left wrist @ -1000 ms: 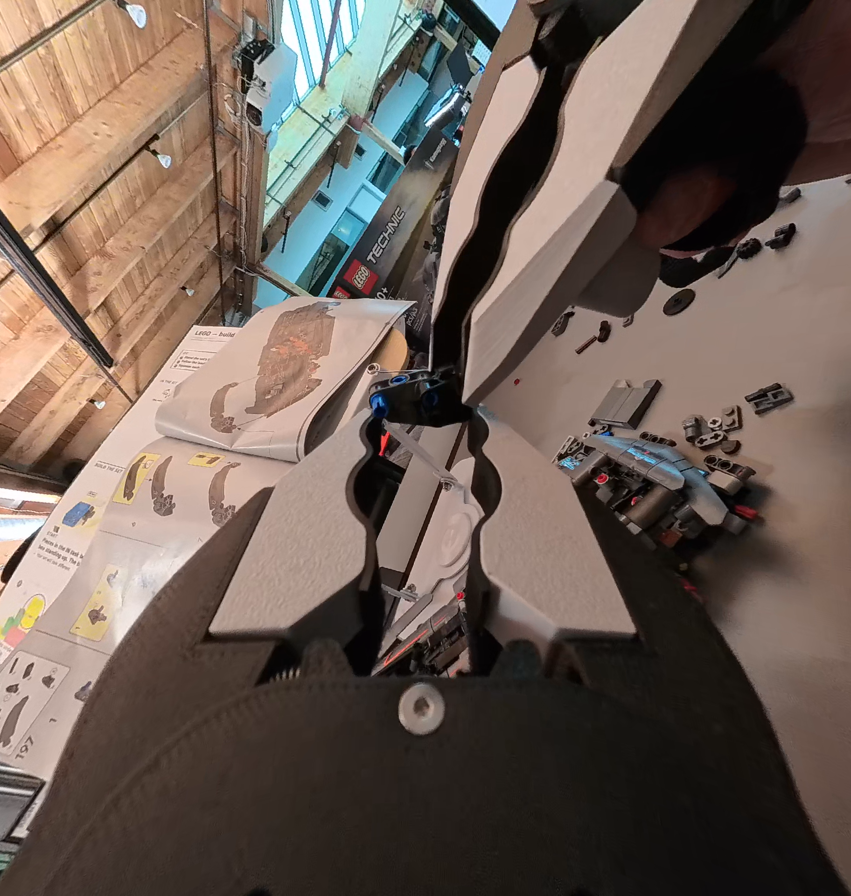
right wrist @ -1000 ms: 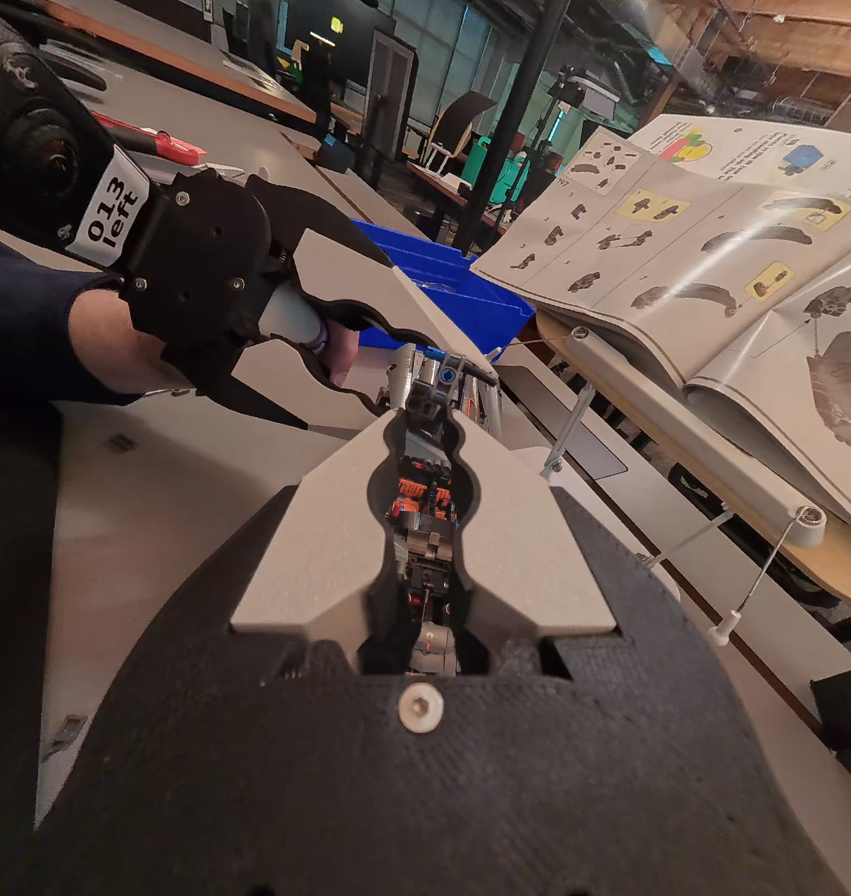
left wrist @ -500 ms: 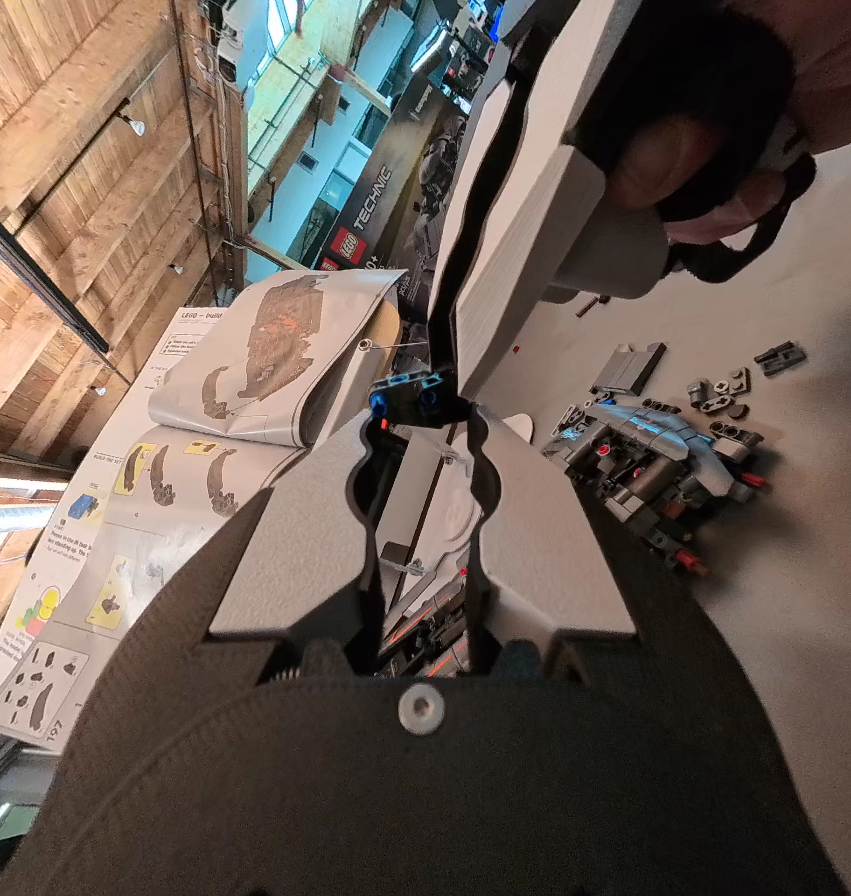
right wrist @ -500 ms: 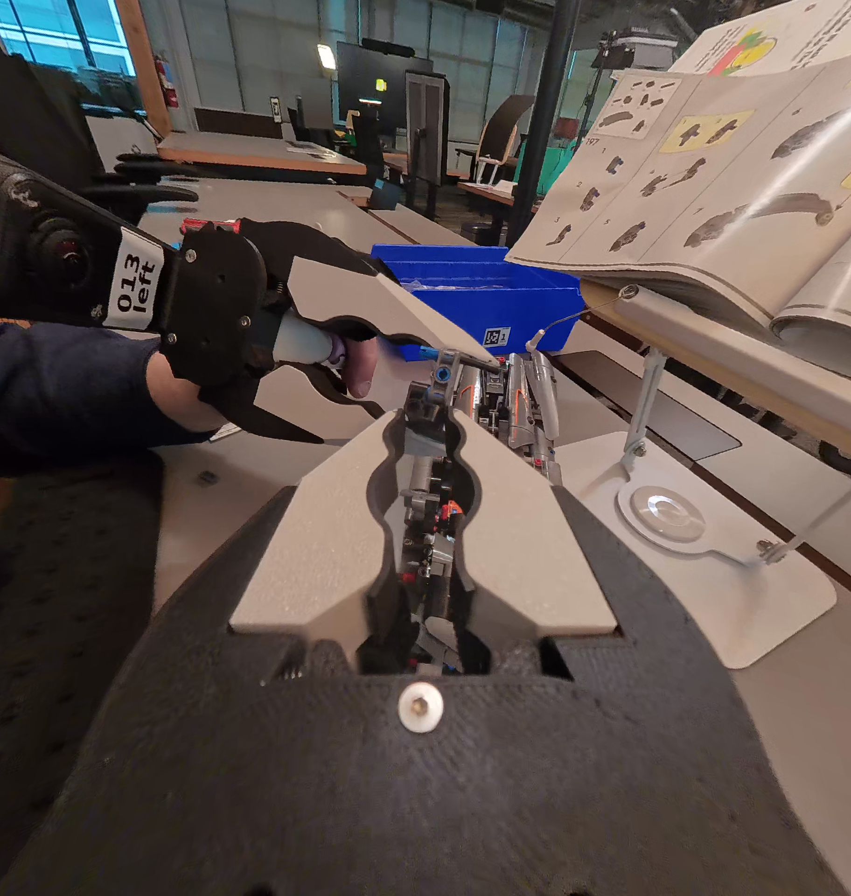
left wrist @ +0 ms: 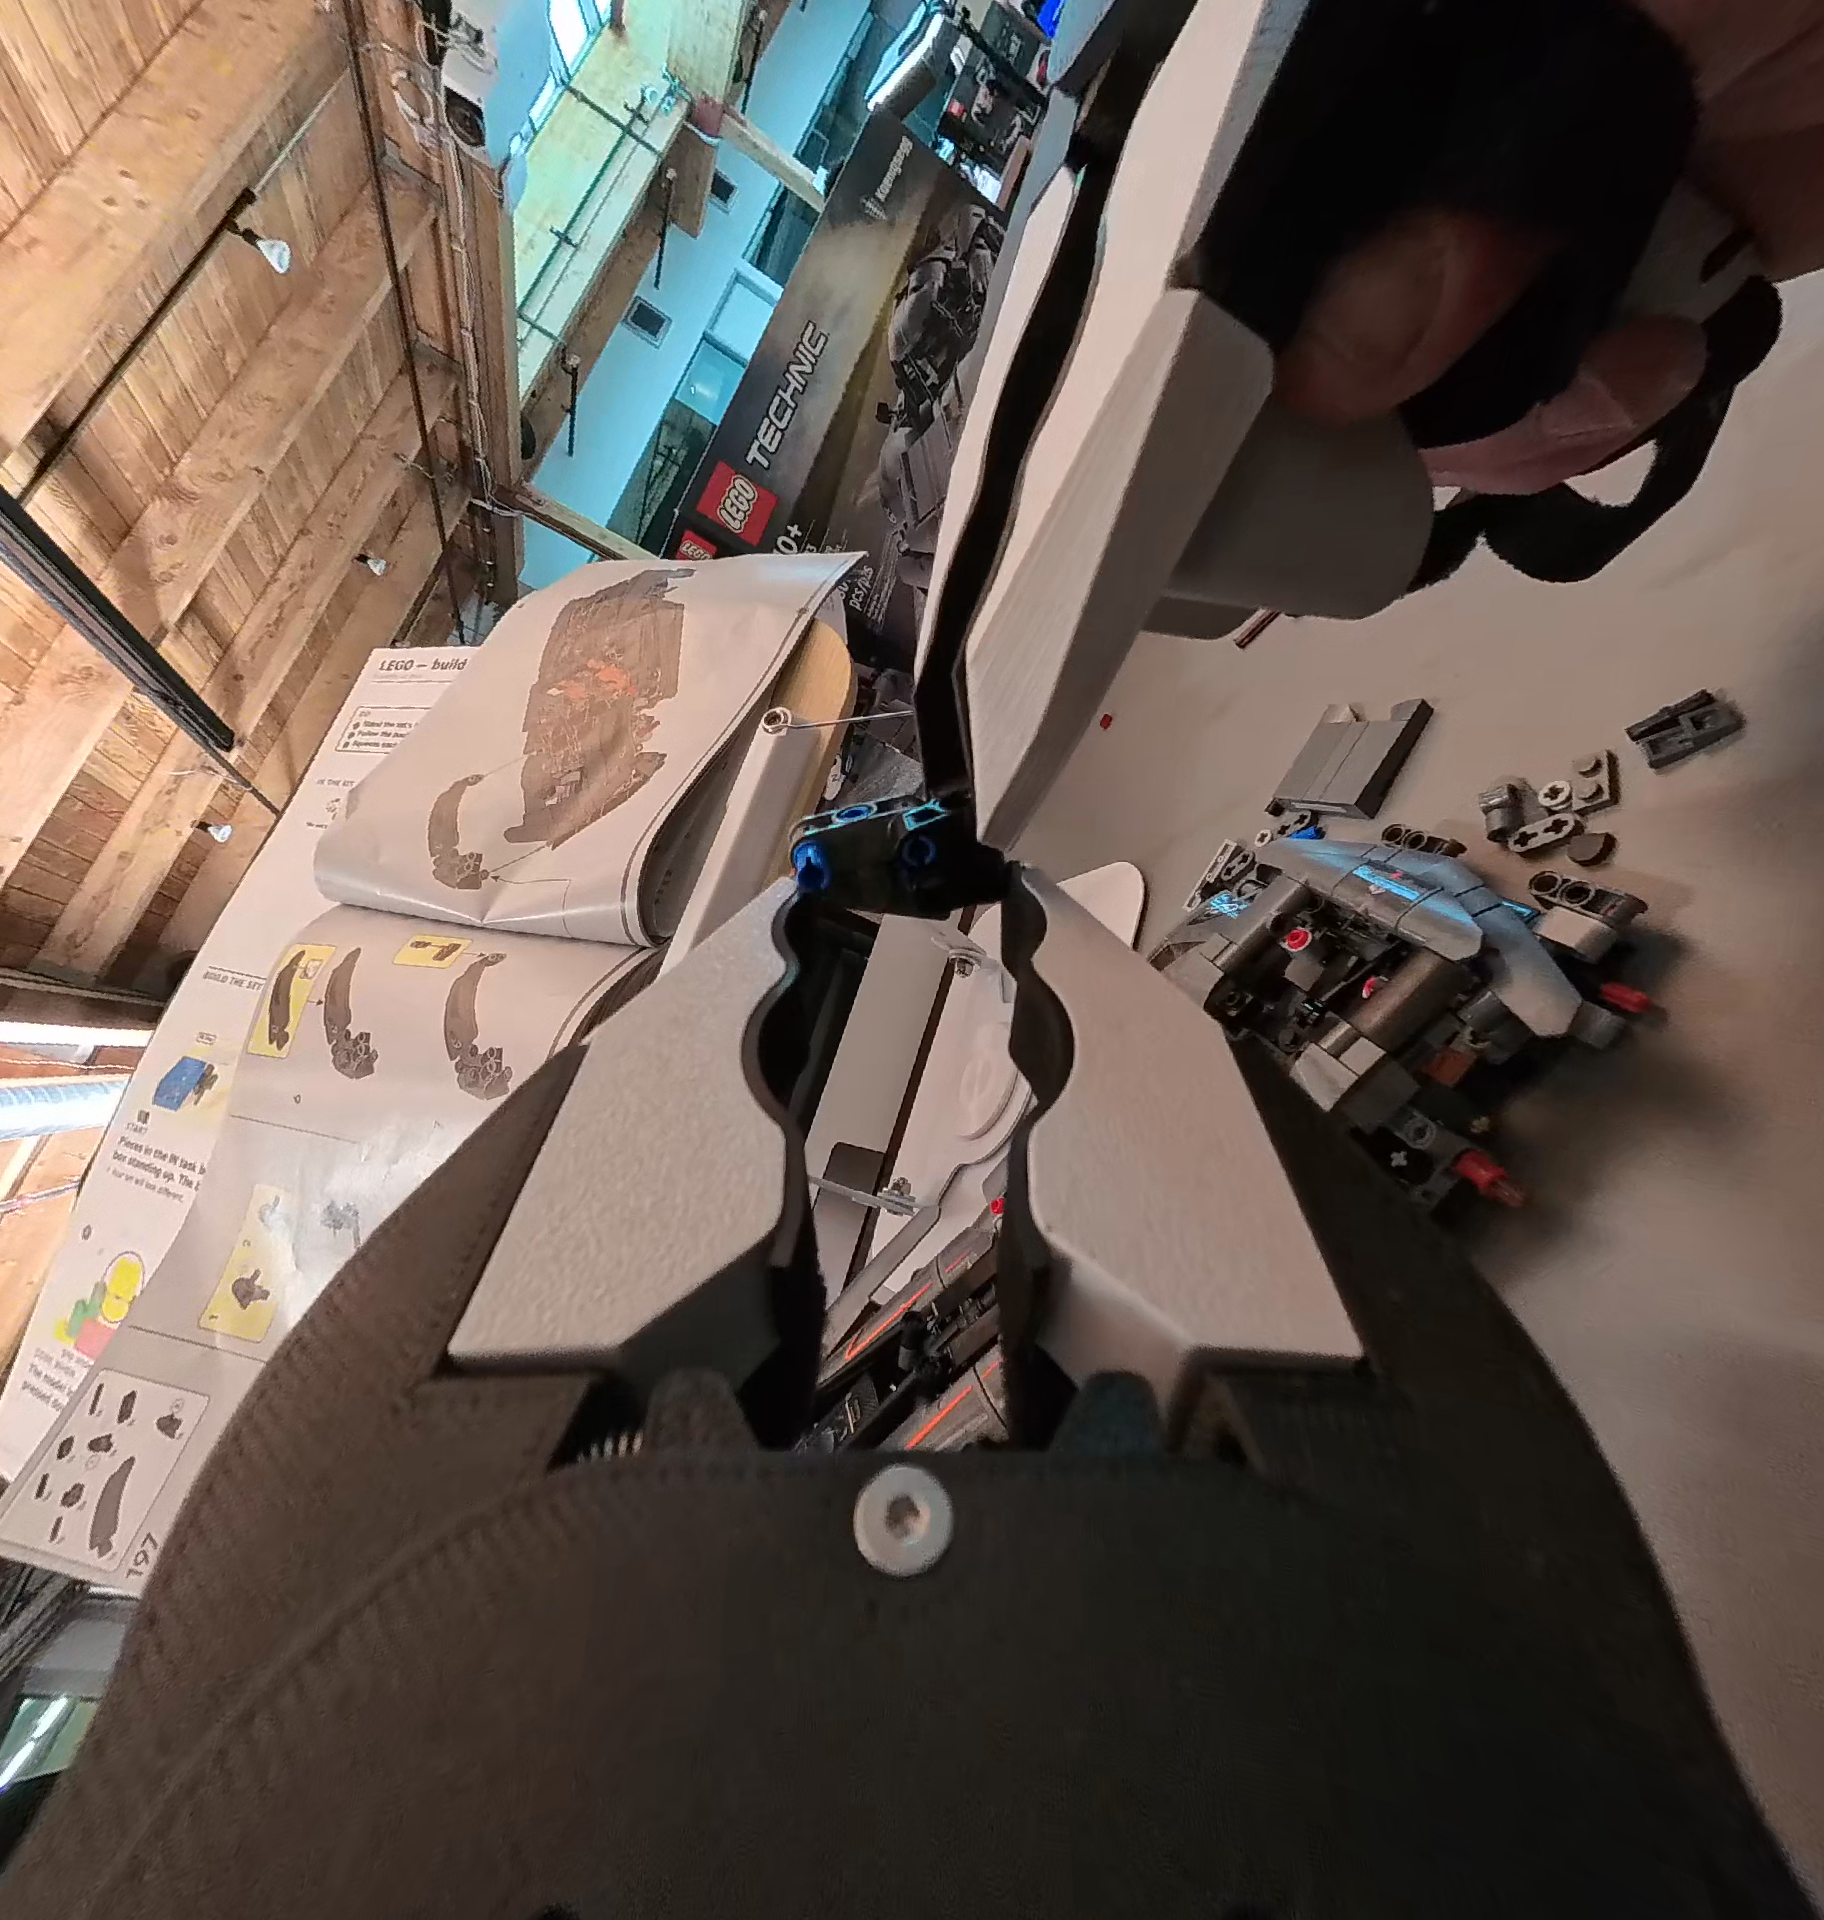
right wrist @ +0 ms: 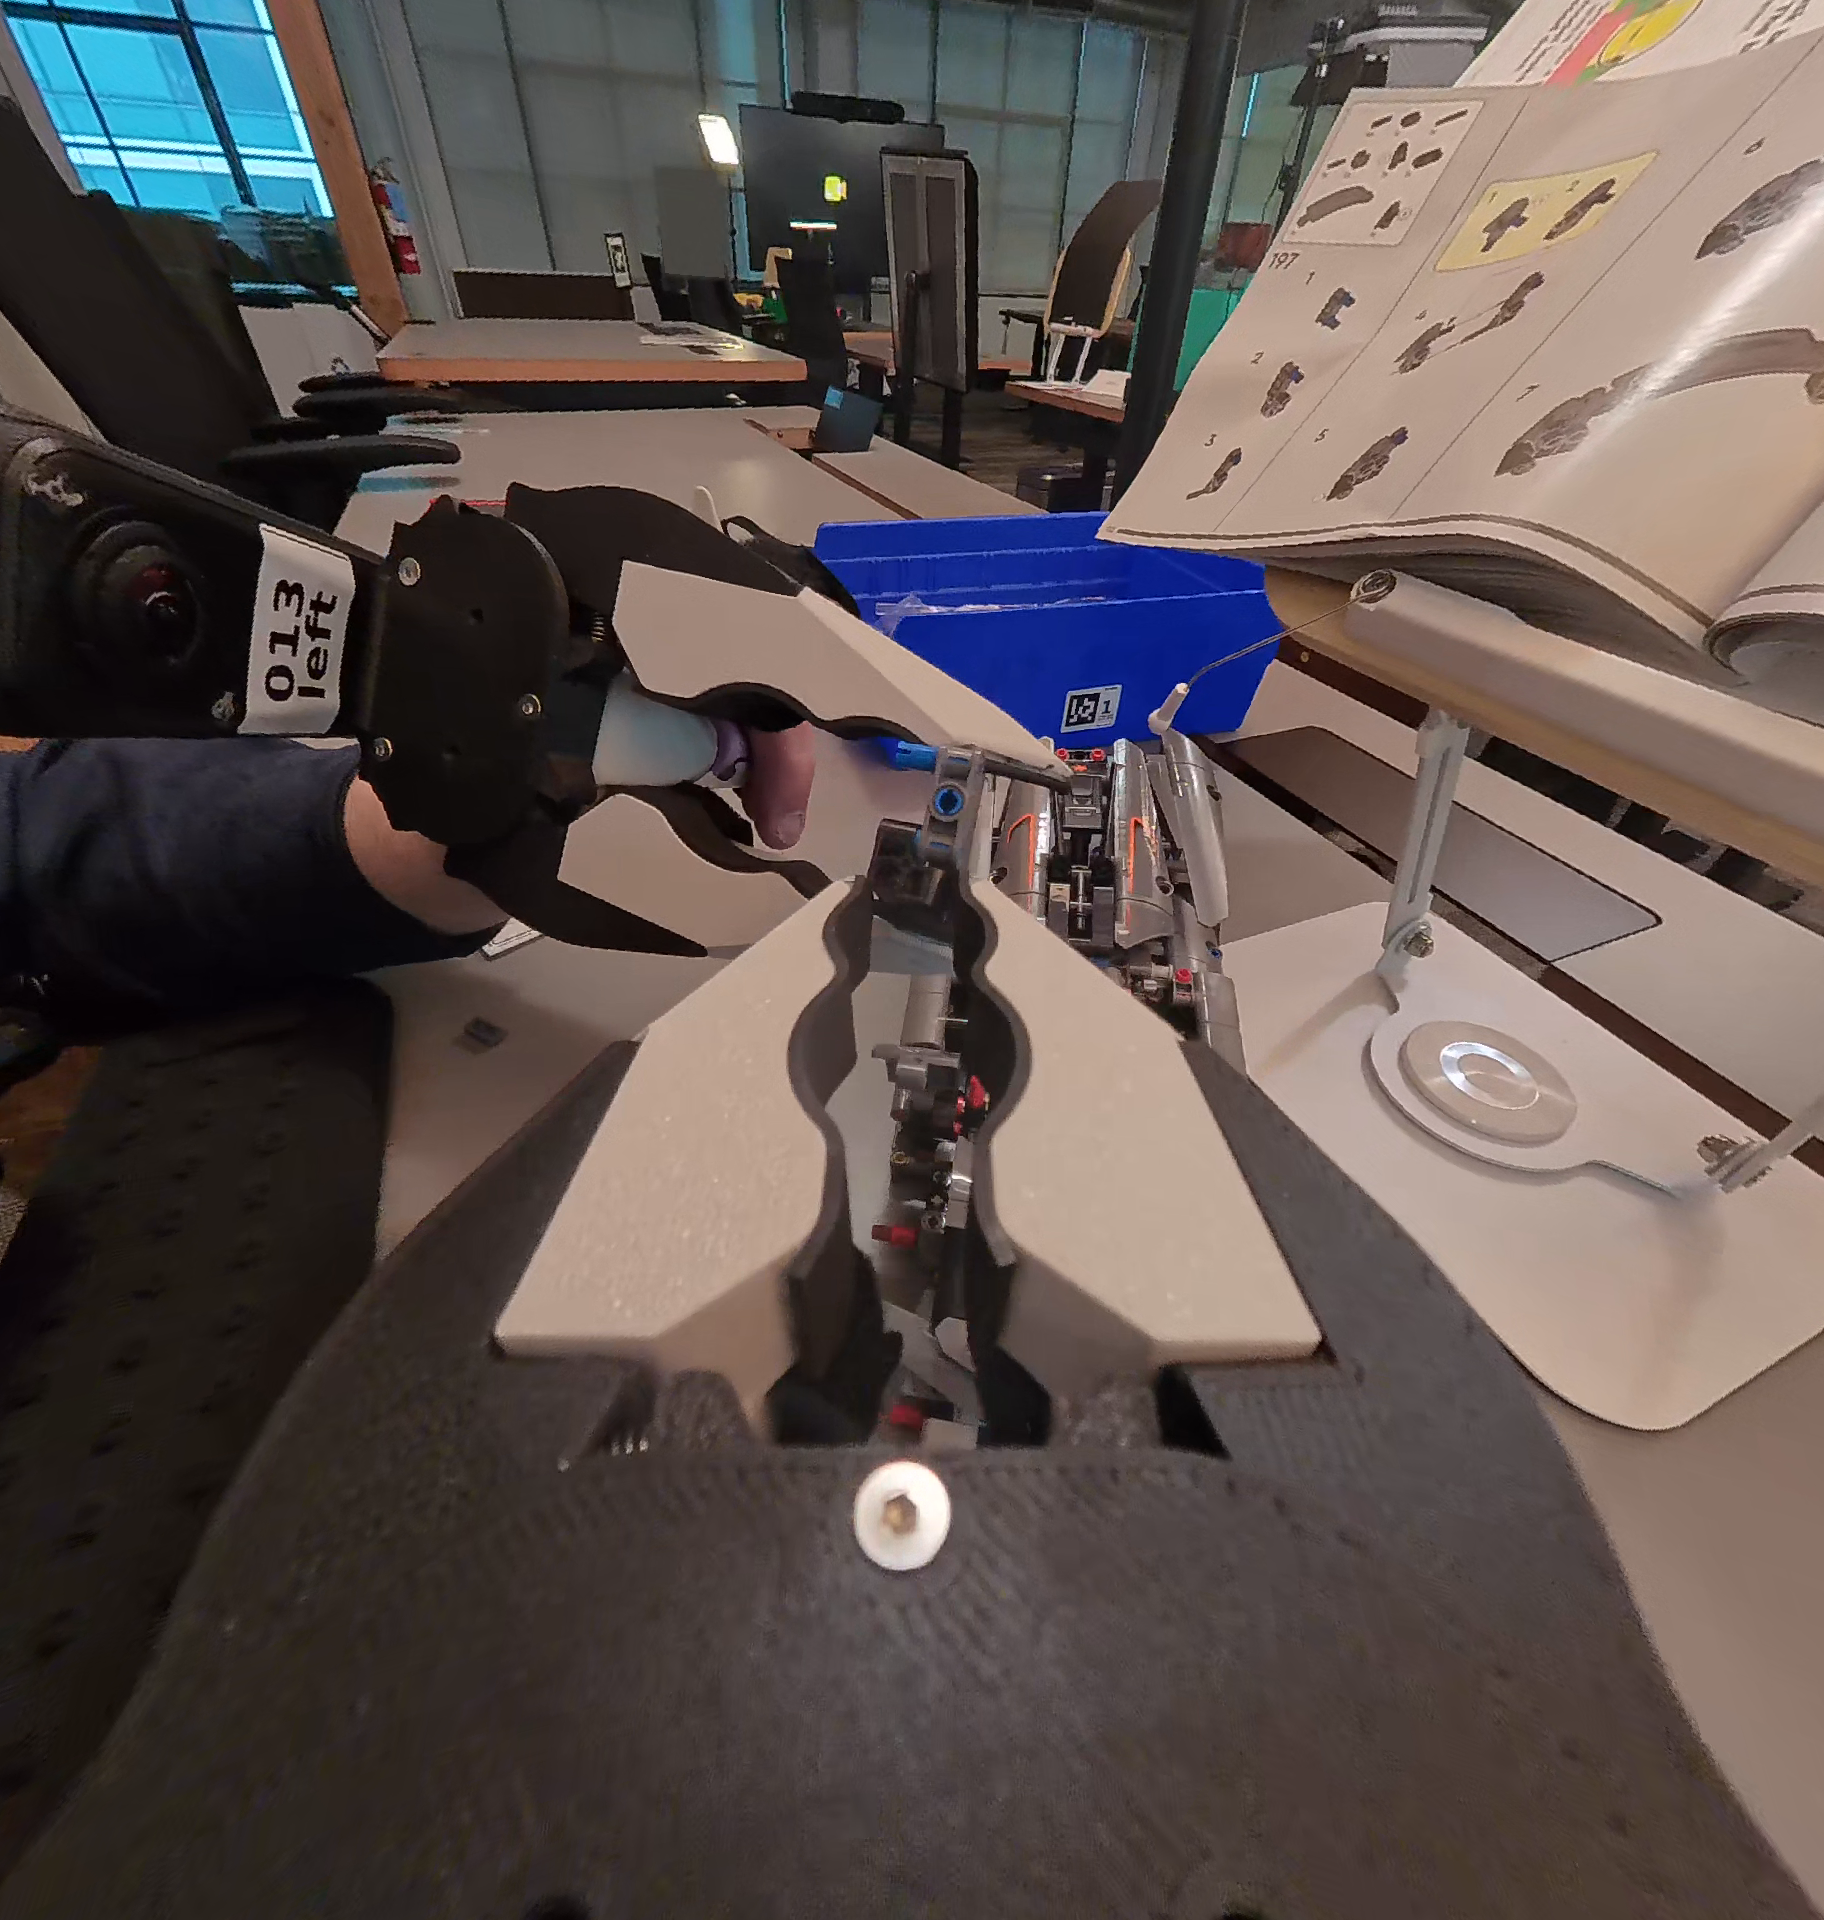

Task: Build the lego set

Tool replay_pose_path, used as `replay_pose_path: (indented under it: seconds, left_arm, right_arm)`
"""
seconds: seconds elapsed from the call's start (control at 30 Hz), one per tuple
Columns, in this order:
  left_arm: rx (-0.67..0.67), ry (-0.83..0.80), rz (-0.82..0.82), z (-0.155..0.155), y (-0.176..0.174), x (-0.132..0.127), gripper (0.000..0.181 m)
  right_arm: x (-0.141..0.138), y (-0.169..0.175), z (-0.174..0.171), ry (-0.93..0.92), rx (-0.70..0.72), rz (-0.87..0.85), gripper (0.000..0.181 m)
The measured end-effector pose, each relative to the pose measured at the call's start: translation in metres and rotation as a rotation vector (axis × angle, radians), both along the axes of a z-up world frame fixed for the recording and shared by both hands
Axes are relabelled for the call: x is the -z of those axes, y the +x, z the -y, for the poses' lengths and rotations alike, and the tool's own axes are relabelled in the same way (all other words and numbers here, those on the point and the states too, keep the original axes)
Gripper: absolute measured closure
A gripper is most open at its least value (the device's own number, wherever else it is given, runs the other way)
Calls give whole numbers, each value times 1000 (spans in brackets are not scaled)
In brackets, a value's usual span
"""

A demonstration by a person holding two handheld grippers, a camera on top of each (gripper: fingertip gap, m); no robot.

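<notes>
Lego piece (left wrist: 872, 857) pinched between both tools, white-labelled left tool (right wrist: 1059, 774)

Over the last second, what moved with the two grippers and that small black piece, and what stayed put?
The right gripper tilted down toward the table, so the long lego model and book stand base came into view. The left gripper stayed beside it. Unchanged: both stay shut on the small black piece with blue pins, and the instruction booklet, the blue bin and the partly built grey model stayed put.
</notes>
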State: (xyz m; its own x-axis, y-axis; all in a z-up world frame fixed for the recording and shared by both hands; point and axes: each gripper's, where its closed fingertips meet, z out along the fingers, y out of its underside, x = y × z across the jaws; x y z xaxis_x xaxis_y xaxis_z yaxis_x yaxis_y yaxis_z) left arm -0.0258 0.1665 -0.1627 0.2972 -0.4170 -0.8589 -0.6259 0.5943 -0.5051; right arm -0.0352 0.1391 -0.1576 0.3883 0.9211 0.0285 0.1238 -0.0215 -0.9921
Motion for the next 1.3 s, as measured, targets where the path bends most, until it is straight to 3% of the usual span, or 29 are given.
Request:
replay_pose_path:
  seconds: [0.47,0.83,1.1,1.3]
  left_arm:
    - [11,-16,-9,2,-1,-1,151]
    - [6,-10,-54,2,-1,3,152]
    - [21,-41,-3,5,3,-1,145]
    - [26,-57,24,7,4,-4,146]
  right_arm:
    - [-4,2,3,-203,-117,-154,169]
    - [-1,4,4,-299,-183,-175,169]
    - [-7,8,4,-471,-290,-336,169]
    - [-6,6,7,-474,-308,-330,169]
